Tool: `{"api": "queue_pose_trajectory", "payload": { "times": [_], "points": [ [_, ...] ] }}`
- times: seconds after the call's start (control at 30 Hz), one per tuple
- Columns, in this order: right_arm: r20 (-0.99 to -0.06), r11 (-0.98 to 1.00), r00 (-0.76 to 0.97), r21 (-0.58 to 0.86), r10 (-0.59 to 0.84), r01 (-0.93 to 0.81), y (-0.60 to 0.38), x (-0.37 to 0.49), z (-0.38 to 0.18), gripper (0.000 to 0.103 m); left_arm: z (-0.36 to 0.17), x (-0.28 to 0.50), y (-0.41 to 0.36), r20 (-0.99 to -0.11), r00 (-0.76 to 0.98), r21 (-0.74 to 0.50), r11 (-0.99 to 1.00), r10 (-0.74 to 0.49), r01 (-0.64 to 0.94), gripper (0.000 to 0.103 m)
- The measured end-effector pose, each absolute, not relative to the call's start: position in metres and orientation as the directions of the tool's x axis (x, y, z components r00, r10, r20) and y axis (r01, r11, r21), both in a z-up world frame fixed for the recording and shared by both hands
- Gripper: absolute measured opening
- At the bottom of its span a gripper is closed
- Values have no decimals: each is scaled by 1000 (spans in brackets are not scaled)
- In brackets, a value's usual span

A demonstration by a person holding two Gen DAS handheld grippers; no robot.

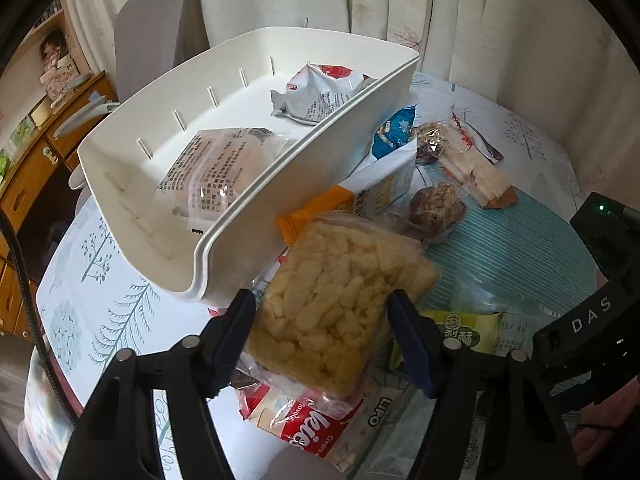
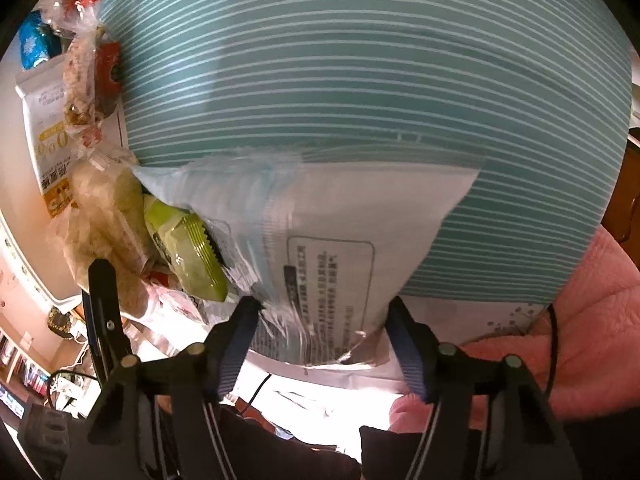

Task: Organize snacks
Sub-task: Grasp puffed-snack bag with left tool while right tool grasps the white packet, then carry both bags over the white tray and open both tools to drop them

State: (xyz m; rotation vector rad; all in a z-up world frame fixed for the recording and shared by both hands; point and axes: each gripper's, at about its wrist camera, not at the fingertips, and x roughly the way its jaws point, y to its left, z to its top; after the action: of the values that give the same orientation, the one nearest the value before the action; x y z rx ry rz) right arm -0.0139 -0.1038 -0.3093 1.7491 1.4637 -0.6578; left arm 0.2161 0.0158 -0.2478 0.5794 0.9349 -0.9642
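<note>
My left gripper [image 1: 322,332] is open, its fingers on either side of a clear bag of pale yellow puffed snacks [image 1: 340,300] lying on the snack pile. A white plastic bin [image 1: 240,216] stands just beyond, holding a clear wrapped pastry [image 1: 224,168] and a grey-white snack bag [image 1: 320,92]. My right gripper [image 2: 322,332] is open around the near end of a white and pale blue packet with printed text [image 2: 340,240] lying on a teal striped mat [image 2: 360,80]. A green packet [image 2: 188,252] lies to its left.
Loose snacks lie right of the bin: a blue-white bag [image 1: 392,140], a brown round pastry [image 1: 436,208], an orange wrapper [image 1: 316,212], a red-white Lipo pack [image 1: 320,428]. The right gripper's body [image 1: 592,320] sits at the right. Curtains hang behind; wooden drawers [image 1: 36,168] stand left.
</note>
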Motion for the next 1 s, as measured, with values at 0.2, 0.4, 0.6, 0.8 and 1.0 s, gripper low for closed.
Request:
{"api": "queue_pose_trajectory", "payload": {
  "times": [0.2,0.4,0.6,0.8,1.0],
  "points": [
    [-781,-46,233,254,579,966,-108,-20,-305,53,-243,210,21,-871,234,-10,492,-432,871,59],
    [-789,-14,249,292,562,956,-101,-24,-300,41,-230,200,39,-867,232,-47,536,-440,843,59],
    [-796,48,271,351,542,935,-89,-29,-290,23,-216,187,66,-862,241,-96,612,-445,785,59],
    [-799,94,310,412,516,906,-72,-27,-282,14,-197,171,90,-849,276,-113,666,-450,738,59],
    [-796,126,360,472,486,873,-62,-26,-269,8,-178,156,110,-837,315,-117,710,-447,694,59]
  ]
}}
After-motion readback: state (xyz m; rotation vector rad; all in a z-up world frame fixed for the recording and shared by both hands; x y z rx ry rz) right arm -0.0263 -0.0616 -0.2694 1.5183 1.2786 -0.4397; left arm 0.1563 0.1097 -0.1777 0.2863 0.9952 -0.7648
